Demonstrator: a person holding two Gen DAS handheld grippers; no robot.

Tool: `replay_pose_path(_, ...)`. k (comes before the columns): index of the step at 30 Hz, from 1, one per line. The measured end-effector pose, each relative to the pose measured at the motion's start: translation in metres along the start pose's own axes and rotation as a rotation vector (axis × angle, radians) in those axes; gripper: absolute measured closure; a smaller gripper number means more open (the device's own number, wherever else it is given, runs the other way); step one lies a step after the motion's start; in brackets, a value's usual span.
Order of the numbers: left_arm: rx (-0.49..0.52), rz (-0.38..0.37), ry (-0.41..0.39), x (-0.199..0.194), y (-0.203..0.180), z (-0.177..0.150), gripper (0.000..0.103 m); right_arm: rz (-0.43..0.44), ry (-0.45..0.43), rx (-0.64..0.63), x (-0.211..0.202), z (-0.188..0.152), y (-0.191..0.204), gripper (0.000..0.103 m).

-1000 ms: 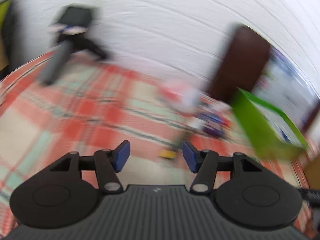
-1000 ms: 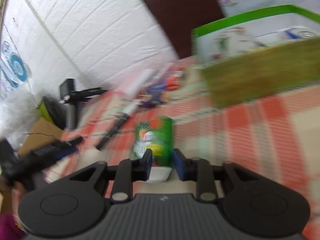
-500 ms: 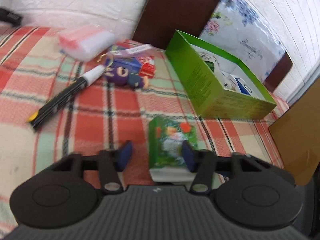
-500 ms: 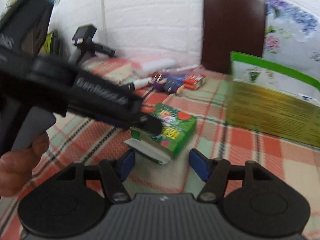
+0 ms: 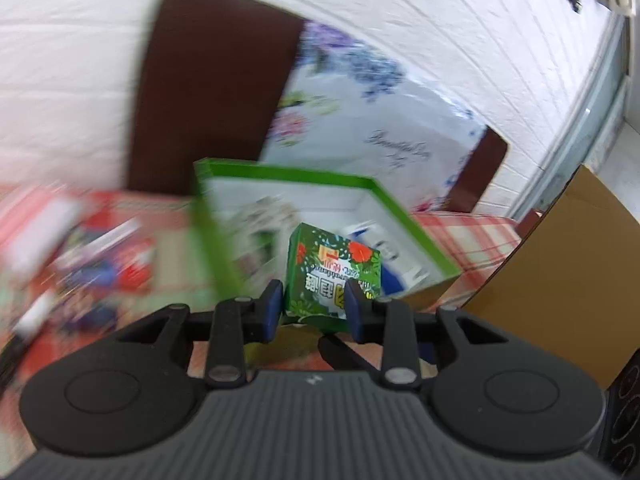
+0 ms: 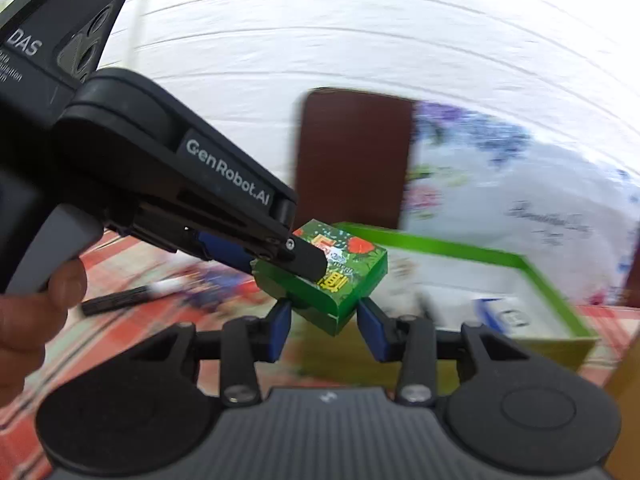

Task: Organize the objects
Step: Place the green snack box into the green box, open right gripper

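carton: glossy printed card, green with red flowers
box: card, bright green outside, white inside
left gripper: matt black plastic, ribbed grey body
pads: blue, smooth, rubbery look
right gripper: matt black plastic, small metal screws
tablecloth: woven checked cloth, red and pale green
wall: white, brick-textured
board: plain brown cardboard, matt
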State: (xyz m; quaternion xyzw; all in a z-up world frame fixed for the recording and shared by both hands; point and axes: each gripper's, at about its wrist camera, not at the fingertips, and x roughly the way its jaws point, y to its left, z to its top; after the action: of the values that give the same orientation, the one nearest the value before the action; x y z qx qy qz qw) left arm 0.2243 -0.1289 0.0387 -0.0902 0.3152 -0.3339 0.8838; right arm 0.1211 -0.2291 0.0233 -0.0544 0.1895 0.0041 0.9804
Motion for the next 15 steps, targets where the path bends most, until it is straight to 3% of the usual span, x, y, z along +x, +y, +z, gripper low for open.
replay_pose_path(4,0.038,-0.001,0.004,0.047,-0.027,0.015,0.067,-0.085,0.020,0.029,0.033,0.001,-0.038,0.064)
replay_pose_path(6,0.038,0.038,0.040,0.070,-0.035,0.019,0.057,-0.138,0.039,0.050,0.053,-0.002,-0.051,0.058)
replay_pose_path(8,0.051,0.102,0.063,0.085,-0.037,0.016,0.057,-0.170,0.072,0.059,0.069,-0.008,-0.060,0.054)
replay_pose_path(15,0.157,0.224,0.015,0.056,-0.035,-0.006,0.057,-0.161,0.013,0.172,0.036,-0.028,-0.059,0.052)
